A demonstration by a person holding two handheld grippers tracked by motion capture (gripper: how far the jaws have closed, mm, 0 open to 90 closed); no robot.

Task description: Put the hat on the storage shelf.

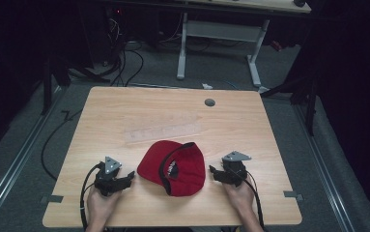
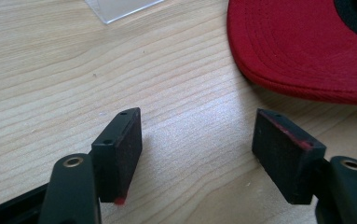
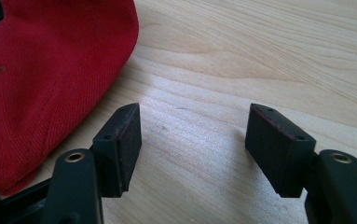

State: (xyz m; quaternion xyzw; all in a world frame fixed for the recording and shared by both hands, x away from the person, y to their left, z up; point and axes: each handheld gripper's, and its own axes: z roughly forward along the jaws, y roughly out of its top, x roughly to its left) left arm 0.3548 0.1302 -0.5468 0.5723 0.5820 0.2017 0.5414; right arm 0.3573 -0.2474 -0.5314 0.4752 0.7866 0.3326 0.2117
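A red baseball cap (image 1: 174,166) with a black inner band lies upside down on the wooden table (image 1: 124,111), near its front edge. My left gripper (image 1: 128,177) rests on the table just left of the cap, jaws open with bare wood between them. In the left gripper view the cap's brim (image 2: 302,46) lies beyond the gripper (image 2: 209,154), up and to the right. My right gripper (image 1: 212,170) sits just right of the cap, also open and holding nothing. The right gripper view has the cap's crown (image 3: 45,79) at the left, beside the gripper (image 3: 195,149).
A clear plastic strip (image 1: 163,130) lies flat on the table behind the cap; its corner (image 2: 120,8) appears in the left gripper view. A grey round cable port (image 1: 209,102) sits near the table's far edge. Beyond stand another desk's white legs (image 1: 181,48) and floor cables.
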